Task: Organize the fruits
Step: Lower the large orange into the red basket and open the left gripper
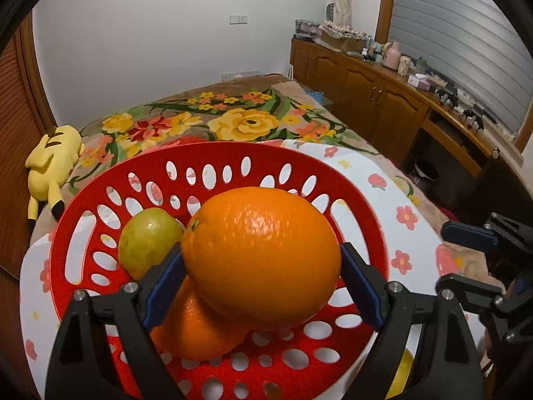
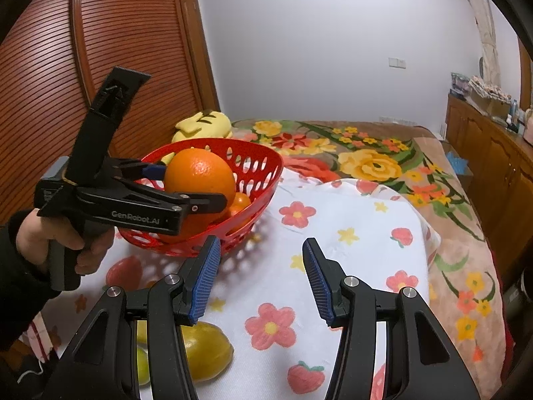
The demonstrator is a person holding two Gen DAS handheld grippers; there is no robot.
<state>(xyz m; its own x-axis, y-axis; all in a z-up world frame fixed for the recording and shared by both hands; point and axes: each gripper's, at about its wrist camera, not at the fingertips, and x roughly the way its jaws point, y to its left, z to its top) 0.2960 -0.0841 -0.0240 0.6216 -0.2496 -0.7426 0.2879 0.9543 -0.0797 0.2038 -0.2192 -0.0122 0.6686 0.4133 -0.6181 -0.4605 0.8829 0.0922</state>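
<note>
Jaws-held orange [image 1: 261, 256] over red basket [image 1: 230, 153]

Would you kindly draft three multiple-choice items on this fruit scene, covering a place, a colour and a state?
1. Where is the big orange?
A. over the basket
B. on the bed
C. on the cabinet

2. What colour is the basket?
A. blue
B. red
C. white

3. How is the right tool?
A. gripping a lemon
B. gripping an orange
C. open, empty

Answers: 1 A, the left tool holds it above the basket; 2 B, its wall is red; 3 C, only cloth shows between its pads.
</note>
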